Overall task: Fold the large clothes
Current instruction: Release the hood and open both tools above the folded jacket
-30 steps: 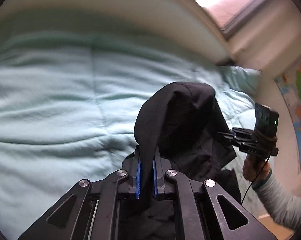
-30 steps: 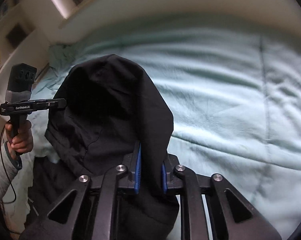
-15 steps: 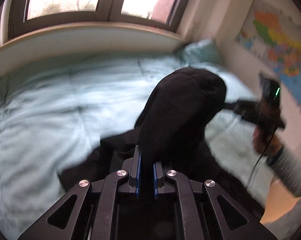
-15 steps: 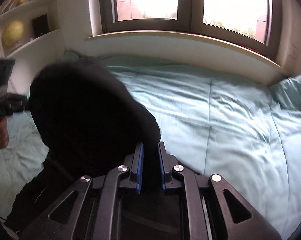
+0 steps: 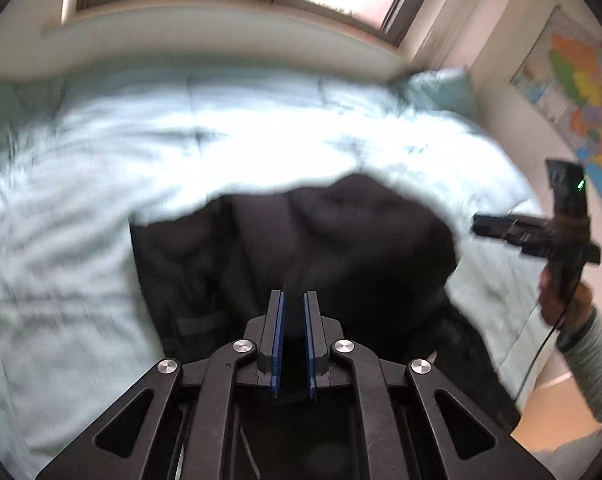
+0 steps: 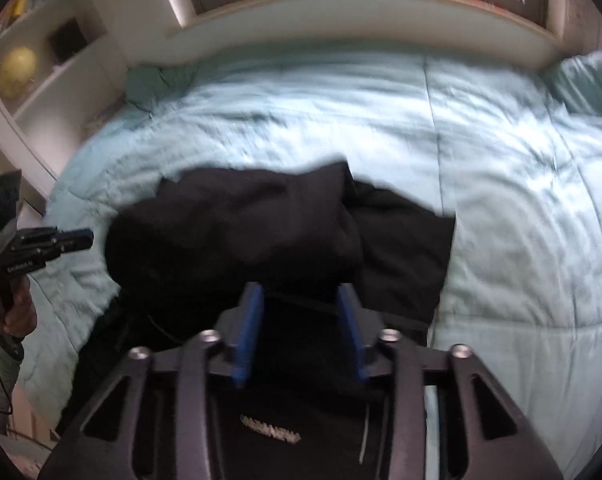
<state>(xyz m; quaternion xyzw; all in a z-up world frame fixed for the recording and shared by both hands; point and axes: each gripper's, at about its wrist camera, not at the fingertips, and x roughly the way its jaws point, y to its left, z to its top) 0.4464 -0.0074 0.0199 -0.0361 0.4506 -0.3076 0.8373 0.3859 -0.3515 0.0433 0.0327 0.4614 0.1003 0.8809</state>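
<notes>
A large black garment (image 5: 321, 248) lies in a loose heap on the pale blue bed cover (image 5: 101, 184), at the near edge. It also shows in the right wrist view (image 6: 261, 236). My left gripper (image 5: 293, 300) hovers just above the garment with its blue pads a narrow gap apart and nothing between them. My right gripper (image 6: 299, 292) is wide open above the garment, empty. Each gripper shows from the side in the other's view: the right one (image 5: 533, 232) and the left one (image 6: 41, 248).
The bed cover (image 6: 521, 200) fills the middle of both views. A window sill runs behind it. A pillow (image 5: 441, 88) lies at the far right. White shelves (image 6: 41, 80) stand to the left. A wall map (image 5: 581, 80) hangs on the right.
Both grippers have let go of the black garment, which dropped from a raised hood shape into a heap on the bed. The right jaws opened wide; the left parted slightly.
</notes>
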